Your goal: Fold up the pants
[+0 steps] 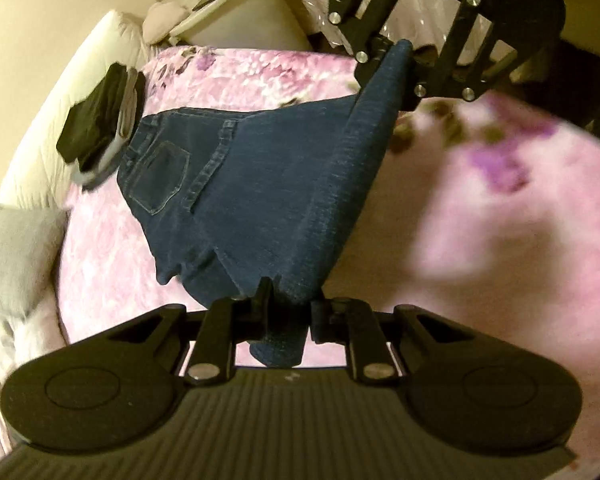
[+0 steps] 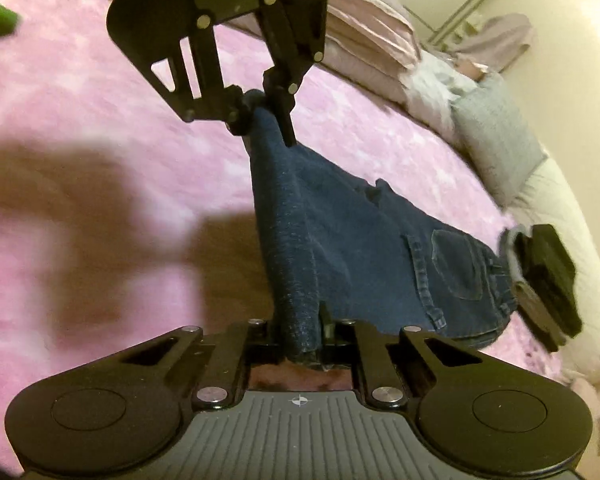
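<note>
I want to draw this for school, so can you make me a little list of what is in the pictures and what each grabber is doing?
surface: pink flowery bedspread
clothing: dark blue denim jeans, back pocket facing up
left gripper: shut on one end of the jeans' raised edge
right gripper: shut on the other end of that edge
jeans' position: gripped edge lifted, waistband end on the bedspread
beside waistband: folded black cloth stacked on something grey
along the bed's edge: grey cushion
fold: not yet finished

No text seems readable in either view
</note>
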### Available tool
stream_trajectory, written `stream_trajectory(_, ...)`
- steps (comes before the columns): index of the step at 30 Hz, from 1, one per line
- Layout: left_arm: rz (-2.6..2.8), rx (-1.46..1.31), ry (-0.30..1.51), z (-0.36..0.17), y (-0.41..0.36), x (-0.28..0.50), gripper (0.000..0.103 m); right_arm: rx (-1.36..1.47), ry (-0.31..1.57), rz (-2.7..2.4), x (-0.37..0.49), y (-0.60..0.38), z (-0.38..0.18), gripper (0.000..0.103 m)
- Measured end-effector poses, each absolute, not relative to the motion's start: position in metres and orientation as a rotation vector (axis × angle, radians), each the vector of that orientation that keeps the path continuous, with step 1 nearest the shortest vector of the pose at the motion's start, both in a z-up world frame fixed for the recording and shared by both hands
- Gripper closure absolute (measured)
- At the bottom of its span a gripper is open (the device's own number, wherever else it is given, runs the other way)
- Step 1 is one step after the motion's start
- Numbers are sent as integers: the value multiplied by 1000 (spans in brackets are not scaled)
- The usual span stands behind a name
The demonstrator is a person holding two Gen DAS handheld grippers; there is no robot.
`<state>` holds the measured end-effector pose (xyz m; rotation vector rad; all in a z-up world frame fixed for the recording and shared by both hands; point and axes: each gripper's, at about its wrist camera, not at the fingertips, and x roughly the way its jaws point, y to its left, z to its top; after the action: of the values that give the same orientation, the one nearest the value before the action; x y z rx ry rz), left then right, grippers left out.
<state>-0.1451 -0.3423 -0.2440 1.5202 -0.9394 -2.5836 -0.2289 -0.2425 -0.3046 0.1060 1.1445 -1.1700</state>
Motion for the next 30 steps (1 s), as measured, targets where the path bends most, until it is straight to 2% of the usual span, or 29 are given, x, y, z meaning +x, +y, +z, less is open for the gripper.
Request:
stream_trajectory(6,-2593,1701,-616,-207,-279,-96,89,307,1083,-905,-202,-185,-254,94)
stream_trajectory(10,-2599,1755,-490,-182,-276,-97,89,382,1049,-797,-210,-184,-221,94)
stream_trajectory(21,-2617,1697,-334,-76,-424,-220,86,549,845,-851,-353,-317,-120,95)
stream_trajectory(26,-2596,1670,-245,-78,-513,-311,79,653,748,-880,-450,-394,-128,95)
stream_trajectory(28,-2592,1673,-167,-93,-550,-347,78,720,702,-891,-492,-423,-144,95)
stream_trajectory(30,-2569,1695,-94,-118,-586,-384,73,836,645,-902,-536,-451,-173,95)
